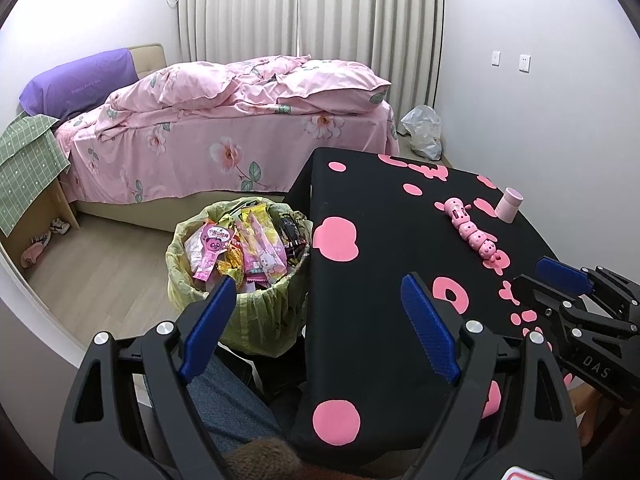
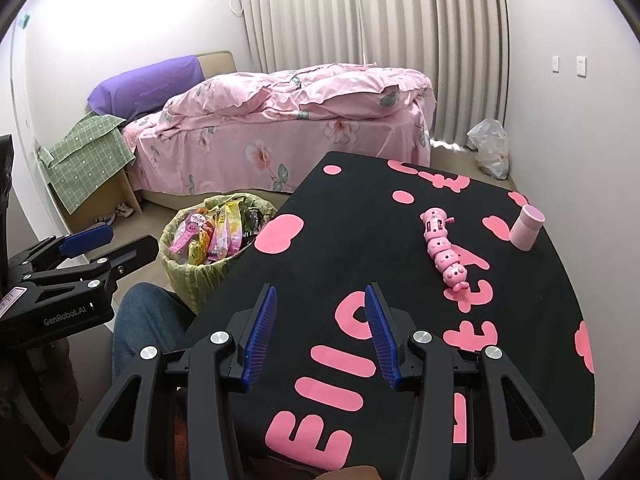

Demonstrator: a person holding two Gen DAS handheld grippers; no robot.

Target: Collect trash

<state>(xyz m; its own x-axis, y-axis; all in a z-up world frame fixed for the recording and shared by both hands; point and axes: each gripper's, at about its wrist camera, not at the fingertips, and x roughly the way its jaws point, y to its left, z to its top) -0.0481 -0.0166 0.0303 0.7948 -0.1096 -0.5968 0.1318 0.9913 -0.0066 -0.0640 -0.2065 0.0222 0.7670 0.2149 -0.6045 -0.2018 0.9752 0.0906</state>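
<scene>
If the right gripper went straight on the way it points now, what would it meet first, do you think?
Probably the black tablecloth: the open right gripper points down at a bare stretch of it, left of the pink toy.

wrist views angled down, sharing table (image 1: 360, 208)

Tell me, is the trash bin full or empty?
Full. The trash bin is packed with snack wrappers that stick up past its rim, and the right wrist view shows the same.
</scene>
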